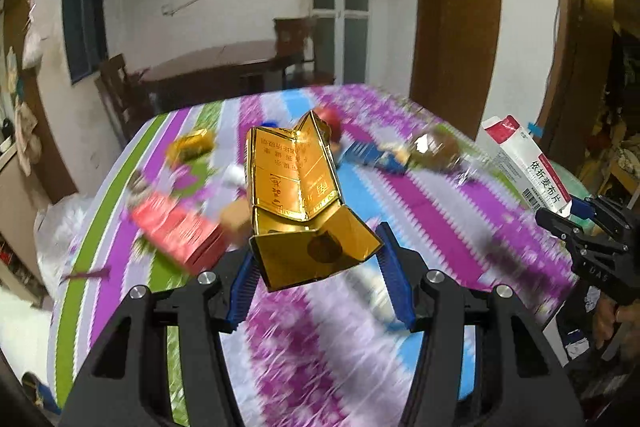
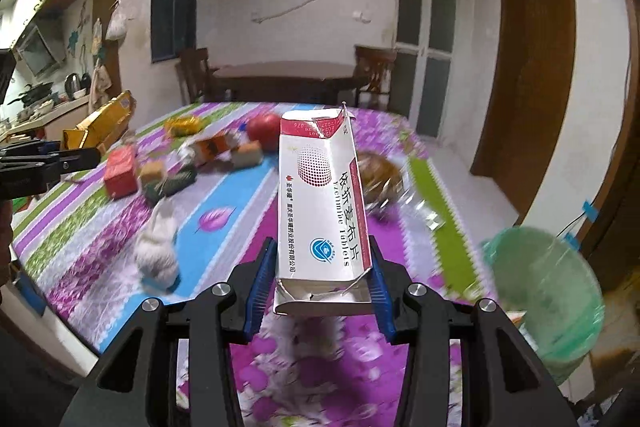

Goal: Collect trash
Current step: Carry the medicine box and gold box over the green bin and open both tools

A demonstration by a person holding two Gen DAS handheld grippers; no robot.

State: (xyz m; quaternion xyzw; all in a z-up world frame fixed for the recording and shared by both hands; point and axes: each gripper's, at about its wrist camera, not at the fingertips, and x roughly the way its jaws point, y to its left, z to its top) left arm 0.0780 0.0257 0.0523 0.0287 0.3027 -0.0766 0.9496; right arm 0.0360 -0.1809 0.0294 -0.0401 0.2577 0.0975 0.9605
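Note:
My left gripper (image 1: 320, 267) is shut on a crushed gold carton (image 1: 296, 195) and holds it above the striped tablecloth (image 1: 420, 211). My right gripper (image 2: 318, 291) is shut on a white and red medicine box (image 2: 320, 203), also held above the table. The medicine box (image 1: 524, 163) and right gripper (image 1: 568, 215) show at the right in the left wrist view. The gold carton (image 2: 104, 123) and left gripper (image 2: 76, 157) show at the left in the right wrist view. A green bag-lined bin (image 2: 548, 303) stands off the table's right edge.
On the table lie a red box (image 2: 120, 173), a red apple (image 2: 264, 129), a yellow wrapper (image 2: 182, 125), small brown blocks (image 2: 248, 153), crumpled white tissue (image 2: 158, 251) and a clear plastic wrapper (image 2: 384, 179). A dark dining table (image 2: 288, 75) with chairs stands behind.

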